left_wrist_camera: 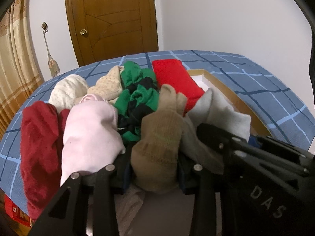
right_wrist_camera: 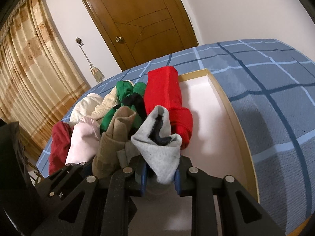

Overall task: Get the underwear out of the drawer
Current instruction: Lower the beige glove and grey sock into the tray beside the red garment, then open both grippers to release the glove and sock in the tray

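Note:
A shallow drawer (right_wrist_camera: 222,90) with a white inside and a tan rim lies on a blue checked bedcover. It holds rolled underwear along its left side. My left gripper (left_wrist_camera: 155,179) is shut on a brown knitted piece (left_wrist_camera: 159,137), which stands up between its blue pads. My right gripper (right_wrist_camera: 160,177) is shut on a grey piece (right_wrist_camera: 157,147) with dark blue showing in its fold. The two grippers sit side by side, and the right one shows as a black frame at the right of the left wrist view. A red roll (right_wrist_camera: 167,98) lies just beyond the grey piece.
Further rolls fill the row: green and black (left_wrist_camera: 137,98), pink (left_wrist_camera: 88,133), dark red (left_wrist_camera: 39,137), cream (left_wrist_camera: 67,90) and beige (left_wrist_camera: 108,84). The drawer's right half (right_wrist_camera: 206,127) shows bare white floor. Behind the bed (right_wrist_camera: 275,78) are a wooden door (left_wrist_camera: 112,19) and a curtain (right_wrist_camera: 29,68).

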`<state>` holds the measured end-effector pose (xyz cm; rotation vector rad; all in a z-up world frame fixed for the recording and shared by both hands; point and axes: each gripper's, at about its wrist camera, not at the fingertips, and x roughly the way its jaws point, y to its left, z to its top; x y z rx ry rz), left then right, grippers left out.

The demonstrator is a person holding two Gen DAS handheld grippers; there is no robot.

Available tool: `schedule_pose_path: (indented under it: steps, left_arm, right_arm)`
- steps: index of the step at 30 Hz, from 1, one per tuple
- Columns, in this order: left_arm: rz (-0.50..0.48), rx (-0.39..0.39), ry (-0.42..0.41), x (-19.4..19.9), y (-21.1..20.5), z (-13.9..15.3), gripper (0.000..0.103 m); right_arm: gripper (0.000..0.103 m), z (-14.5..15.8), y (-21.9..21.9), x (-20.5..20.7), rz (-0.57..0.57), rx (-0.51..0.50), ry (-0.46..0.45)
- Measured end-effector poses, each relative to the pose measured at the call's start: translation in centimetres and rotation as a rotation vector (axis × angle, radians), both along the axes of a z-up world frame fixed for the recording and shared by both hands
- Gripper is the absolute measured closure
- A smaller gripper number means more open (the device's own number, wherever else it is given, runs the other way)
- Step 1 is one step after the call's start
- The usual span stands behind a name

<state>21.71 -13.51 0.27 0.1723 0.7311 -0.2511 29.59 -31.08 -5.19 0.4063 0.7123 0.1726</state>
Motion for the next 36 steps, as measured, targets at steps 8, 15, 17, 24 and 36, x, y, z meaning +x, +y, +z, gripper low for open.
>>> schedule_pose_path:
  steps: [8, 15, 17, 24, 36]
  left_arm:
    - [0.014, 0.029, -0.037, -1.0, 0.2, 0.2, 0.032]
    - [0.011, 0.033, -0.087, -2.7, 0.6, 0.6, 0.005]
    - [0.008, 0.041, -0.096, -3.0, 0.6, 0.4, 0.004]
    - [0.001, 0.042, -0.124, -3.9, 0.6, 0.3, 0.004]
    - [0.060, 0.006, -0.199, -5.1, 2.8, 2.3, 0.000]
  right_arm:
    - [0.067, 0.0, -1.1, -1.3, -0.012, 0.054, 0.022]
    - [0.047, 1.1, -1.0, -4.4, 0.005, 0.065, -0.061]
    - [0.046, 1.1, -0.8, -4.7, 0.003, 0.041, -0.068]
    - [0.046, 1.2, -0.5, -5.6, -0.007, 0.001, -0.086]
    - [0.045, 3.4, -0.4, -4.8, 0.047, -0.002, -0.180]
